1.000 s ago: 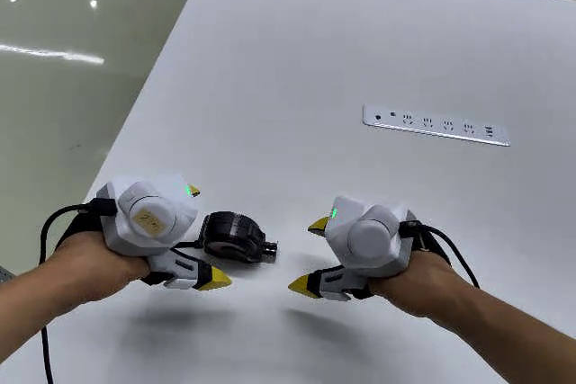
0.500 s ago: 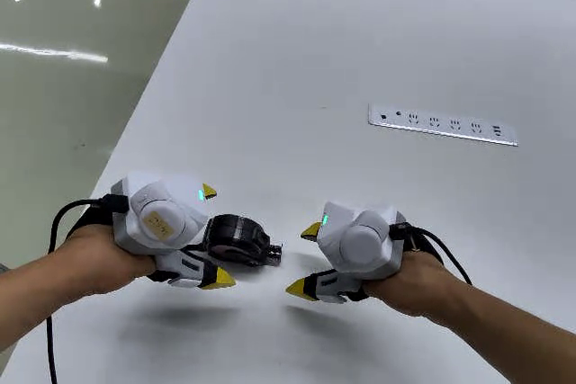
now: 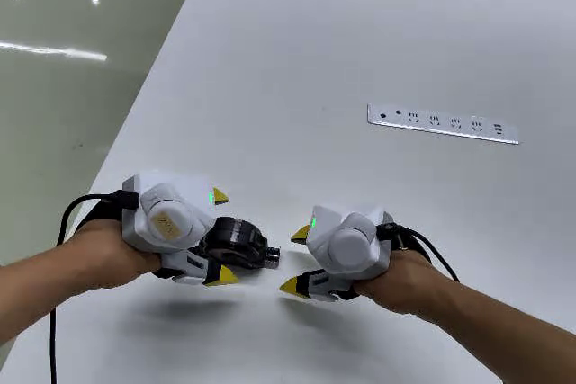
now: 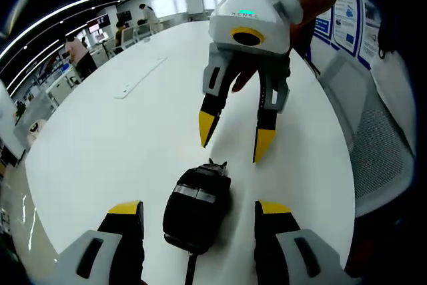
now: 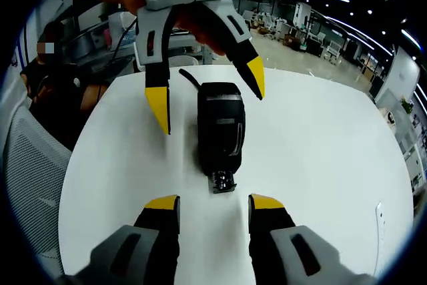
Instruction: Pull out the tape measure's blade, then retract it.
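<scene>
Both grippers sit closer together than 1 s ago; the gap between the right tips and the tape's hook end has narrowed.

Head view: white table (image 3: 315, 60), seen from above. L gripper (image 3: 221, 235), held in a hand at lower left, has its yellow-tipped jaws wide apart on either side of a black tape measure (image 3: 238, 242) lying on the tabletop. R gripper (image 3: 294, 261) faces it from the right, jaws apart, nothing between them, tips near the tape's hook end. White power strip (image 3: 443, 123) lies well apart, farther up the table.

Left gripper view: own jaws rise at the bottom w/ the tape measure (image 4: 197, 205) between them, a strip of table visible each side, so no grip. R gripper (image 4: 235, 137) points down at the case from above, jaws spread, holding nothing.

Right gripper view: own jaws open at the bottom, tips just short of the blade hook (image 5: 222, 181). Tape measure (image 5: 220, 131) lies lengthwise ahead, blade not drawn out. L gripper (image 5: 207, 91) straddles its far end.
</scene>
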